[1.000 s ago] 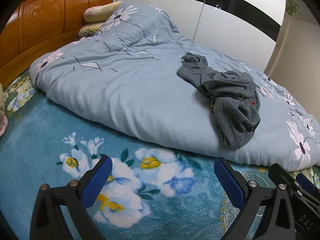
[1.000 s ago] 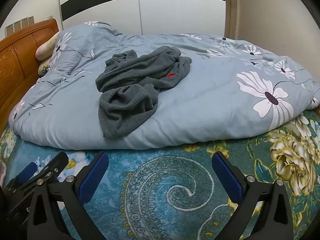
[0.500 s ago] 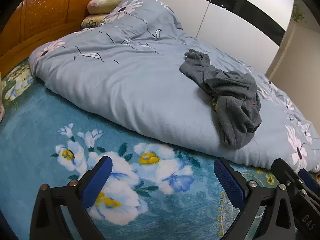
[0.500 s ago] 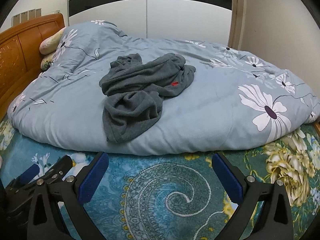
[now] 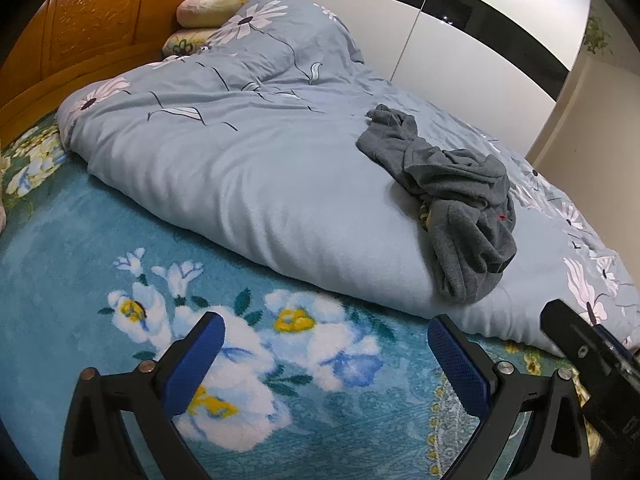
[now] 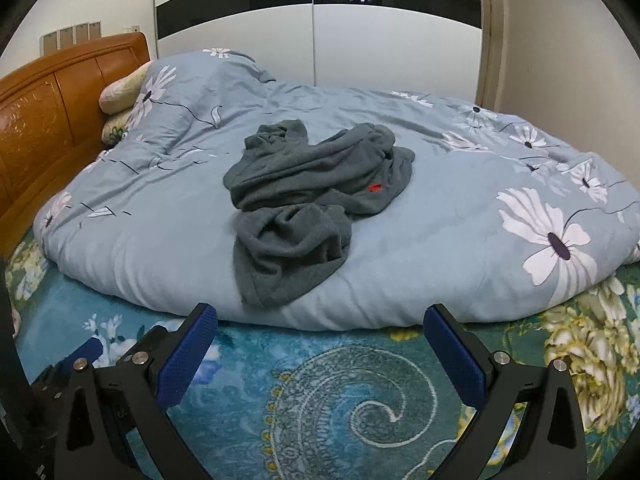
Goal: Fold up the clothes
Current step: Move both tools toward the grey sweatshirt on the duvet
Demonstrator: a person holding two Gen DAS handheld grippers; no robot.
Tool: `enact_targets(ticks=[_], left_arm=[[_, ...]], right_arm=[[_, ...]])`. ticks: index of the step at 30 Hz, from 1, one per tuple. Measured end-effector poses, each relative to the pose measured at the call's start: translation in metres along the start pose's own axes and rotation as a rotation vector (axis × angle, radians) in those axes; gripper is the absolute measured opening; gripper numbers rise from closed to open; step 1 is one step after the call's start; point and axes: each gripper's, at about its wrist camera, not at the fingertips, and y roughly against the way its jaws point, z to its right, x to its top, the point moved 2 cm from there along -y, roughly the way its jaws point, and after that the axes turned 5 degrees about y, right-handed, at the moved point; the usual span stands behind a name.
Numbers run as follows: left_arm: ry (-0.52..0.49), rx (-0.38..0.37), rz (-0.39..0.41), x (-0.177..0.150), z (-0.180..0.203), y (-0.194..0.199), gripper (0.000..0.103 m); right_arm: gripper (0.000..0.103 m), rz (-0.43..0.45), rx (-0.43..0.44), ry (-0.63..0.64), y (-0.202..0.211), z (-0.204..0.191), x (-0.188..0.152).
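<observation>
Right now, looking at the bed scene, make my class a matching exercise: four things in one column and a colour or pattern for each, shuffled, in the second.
Things:
1. crumpled garment
2. duvet
3. headboard
4. left gripper pads

Descriptions:
A. orange-brown carved wood
B. dark grey with a small red tag
C. bright blue
D. pale blue with white flowers

Pairs: 1-B, 2-D, 3-A, 4-C
</observation>
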Motion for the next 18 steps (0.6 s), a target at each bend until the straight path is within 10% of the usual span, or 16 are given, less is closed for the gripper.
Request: enact_targets(ticks=[18], left_arm=[[0.011,-0.004,0.017,0.0044,-0.0046,0.0022,0.103]], right_arm=[[0.103,0.042,-0.007,0.044,0.0036,-0.0047,0.0057]])
